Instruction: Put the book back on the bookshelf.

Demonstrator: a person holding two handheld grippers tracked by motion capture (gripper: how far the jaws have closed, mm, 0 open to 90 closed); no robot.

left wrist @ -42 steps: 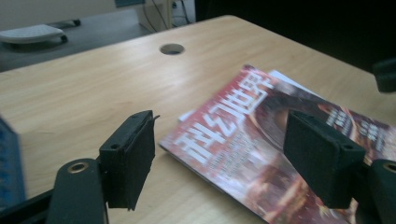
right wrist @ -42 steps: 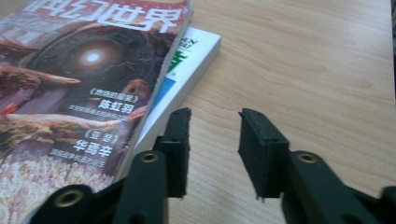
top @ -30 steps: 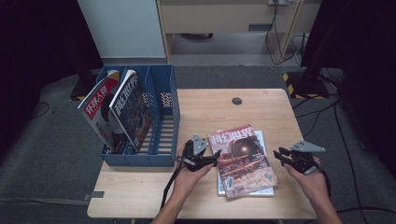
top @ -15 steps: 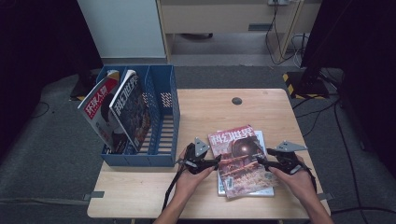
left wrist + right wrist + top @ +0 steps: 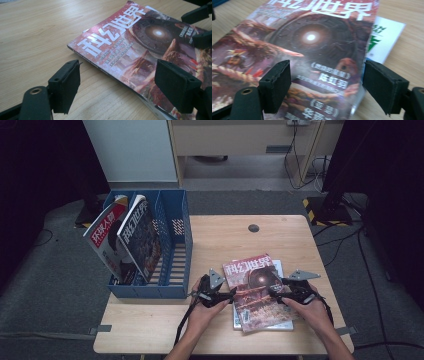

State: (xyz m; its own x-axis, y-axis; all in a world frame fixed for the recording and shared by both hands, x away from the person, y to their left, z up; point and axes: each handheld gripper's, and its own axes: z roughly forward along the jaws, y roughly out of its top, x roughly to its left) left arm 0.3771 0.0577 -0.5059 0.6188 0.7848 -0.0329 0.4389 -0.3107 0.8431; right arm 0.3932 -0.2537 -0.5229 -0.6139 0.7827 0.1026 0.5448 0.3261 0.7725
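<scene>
From the high view we see a wooden table [image 5: 220,340] with a blue file rack [image 5: 172,250] standing at its left edge, holding two magazines that lean in its compartments: one with a red and white cover [image 5: 102,237] and, just beside it, a darker one [image 5: 142,237]. On the table's near right part lies a red science-fiction magazine [image 5: 255,290], flat, on top of a white booklet [image 5: 280,325] whose edges peek out beneath it. A small dark round cap [image 5: 253,228] sits in the tabletop farther back.

We hold the left gripper [image 5: 231,295] at the magazine's left edge and the right gripper [image 5: 272,294] at its right edge, both low over the cover; this view is too small to tell how the jaws stand.

The left gripper view settles that: our left gripper [image 5: 116,86] has its jaws spread wide, one over bare wood, the other over the cover, with the magazine's near edge [image 5: 110,50] running between them and nothing clamped. It also shows the stacked spine edge and the other gripper's black tips at the upper right.

The right gripper view shows our right gripper [image 5: 327,86] likewise parted, straddling the cover's right margin [image 5: 312,50]. Here the white booklet [image 5: 384,40] appears with green print, a detail the other views do not give.
</scene>
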